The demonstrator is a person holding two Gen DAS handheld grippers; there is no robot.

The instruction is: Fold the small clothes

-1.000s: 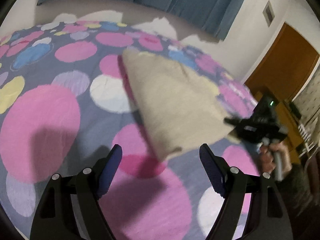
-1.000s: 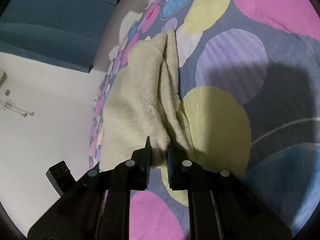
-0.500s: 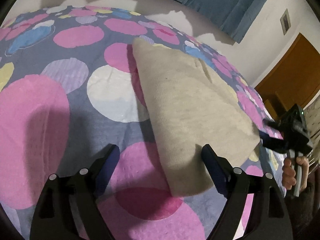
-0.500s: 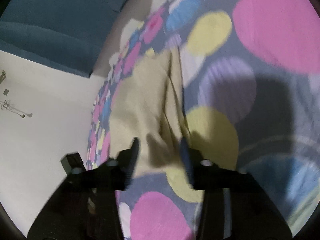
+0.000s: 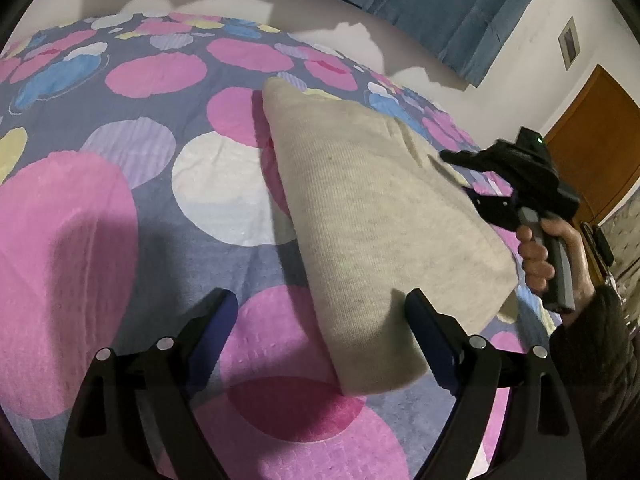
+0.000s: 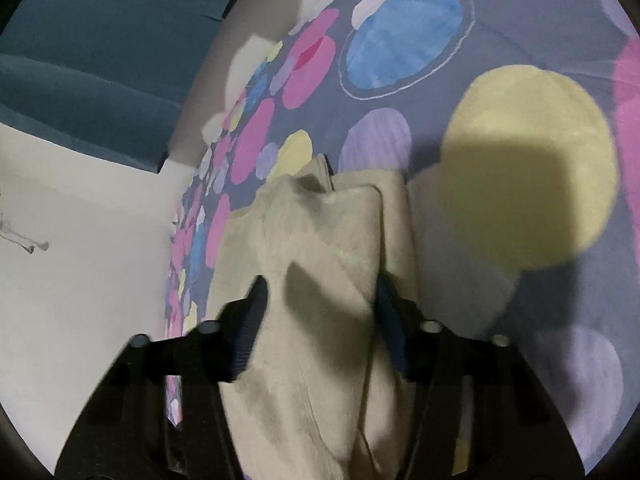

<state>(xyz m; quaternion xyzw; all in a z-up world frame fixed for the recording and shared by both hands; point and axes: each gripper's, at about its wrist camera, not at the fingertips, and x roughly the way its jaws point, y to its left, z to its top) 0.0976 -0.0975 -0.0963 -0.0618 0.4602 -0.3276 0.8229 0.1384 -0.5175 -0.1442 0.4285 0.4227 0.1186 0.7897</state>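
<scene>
A beige knitted garment [image 5: 372, 224] lies folded on the bed, long and narrow. My left gripper [image 5: 320, 336] is open and empty, low over the bedspread with the garment's near corner between its fingers. My right gripper [image 6: 320, 312] is open, its fingers on either side of the garment [image 6: 320, 264], which lies loose between them. In the left wrist view the right gripper [image 5: 516, 184] hangs over the garment's right edge, held by a hand.
The bedspread [image 5: 140, 168] is grey-blue with big pink, white, yellow and blue circles. Blue curtains [image 5: 420, 8] hang behind the bed. A wooden door [image 5: 592, 136] stands at the right. White wall [image 6: 80, 280] lies beyond the bed's edge.
My right gripper was shut on the garment's end, has let go and opened, and has moved forward over the cloth. My left gripper has come closer to the near corner.
</scene>
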